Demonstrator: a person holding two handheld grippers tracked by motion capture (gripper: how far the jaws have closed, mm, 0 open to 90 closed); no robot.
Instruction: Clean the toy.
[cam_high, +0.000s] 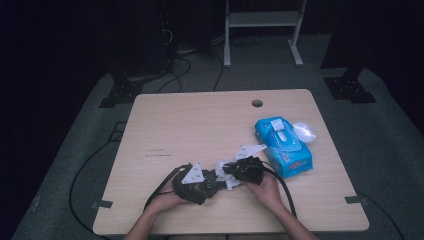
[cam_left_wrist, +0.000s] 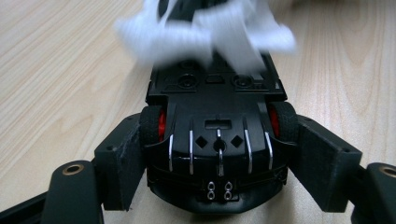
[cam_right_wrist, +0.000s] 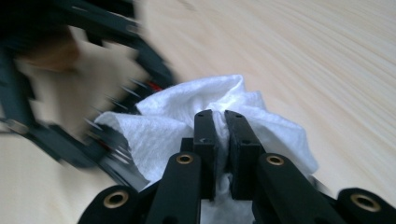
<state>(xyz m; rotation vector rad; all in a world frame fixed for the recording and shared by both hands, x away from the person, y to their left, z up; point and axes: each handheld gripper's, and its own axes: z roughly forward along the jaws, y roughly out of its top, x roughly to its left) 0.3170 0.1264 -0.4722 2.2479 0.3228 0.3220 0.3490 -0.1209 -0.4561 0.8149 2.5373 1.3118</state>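
I work at a wooden desk with a gripper in each hand, both low near its front edge and close together.

My left gripper holds a black toy car. Its jaws press against the car's two sides, by the wheels with red hubs, and the underside of the car faces my left camera, with its silver contact strips and small screws showing. The car is turned belly-up or on end; I cannot tell which.

My right gripper has its jaws pressed together on a white wipe, pinching a fold of it so that the rest bunches out around them. In the left gripper view the wipe lies blurred across the far end of the car, touching it. In the high view the wipe shows as a white patch between my two grippers, with my right gripper just beside the left one.

To the right on the desk, well apart from my hands, lies a blue pack of wipes with its white flap lifted at the top. A crumpled clear bit of plastic sits just beside the pack's far right corner. A round hole is cut in the desk near its far edge.

Black cables trail from both grippers toward me.
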